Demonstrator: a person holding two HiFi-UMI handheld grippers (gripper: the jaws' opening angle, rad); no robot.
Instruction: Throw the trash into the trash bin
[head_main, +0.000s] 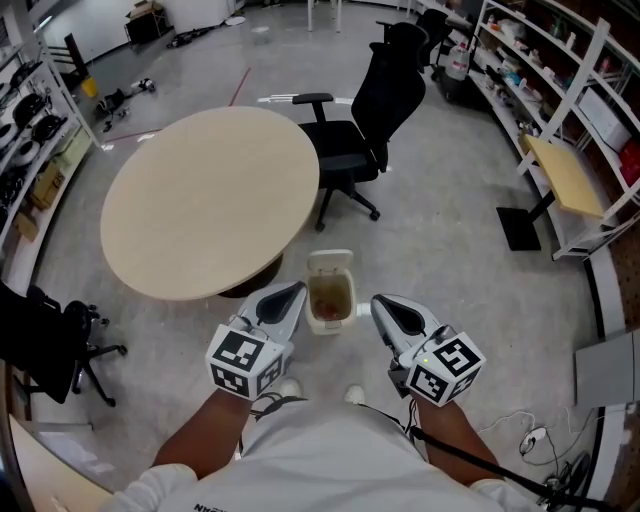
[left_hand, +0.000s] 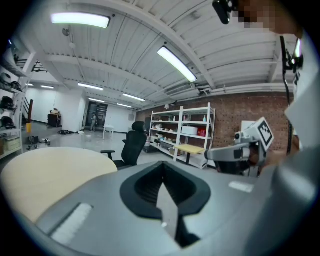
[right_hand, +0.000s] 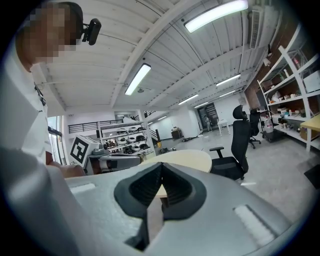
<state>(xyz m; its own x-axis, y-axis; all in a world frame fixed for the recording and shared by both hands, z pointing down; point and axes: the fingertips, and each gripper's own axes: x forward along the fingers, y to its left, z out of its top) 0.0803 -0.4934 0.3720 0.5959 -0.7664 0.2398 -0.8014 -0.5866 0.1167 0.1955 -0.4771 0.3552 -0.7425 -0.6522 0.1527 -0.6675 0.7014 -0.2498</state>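
Observation:
A small white trash bin (head_main: 313, 303) stands on the floor just in front of the person's feet, its lid tipped back. Some orange-brown trash (head_main: 330, 297) lies inside it. My left gripper (head_main: 294, 291) hangs to the left of the bin and my right gripper (head_main: 379, 303) to its right, both above the floor and close to the rim. Both are shut, tips meeting, with nothing between the jaws. The left gripper view shows its own shut tips (left_hand: 161, 165) and the right gripper (left_hand: 235, 150) beyond. In the right gripper view the closed tips (right_hand: 160, 165) point toward the table.
A round beige table (head_main: 210, 200) stands beyond the bin on the left. A black office chair (head_main: 370, 120) is behind it on the right. Shelves (head_main: 560, 90) and a small desk (head_main: 565, 175) line the right wall. Another black chair (head_main: 50, 345) is at the left, and cables (head_main: 535, 440) lie at the lower right.

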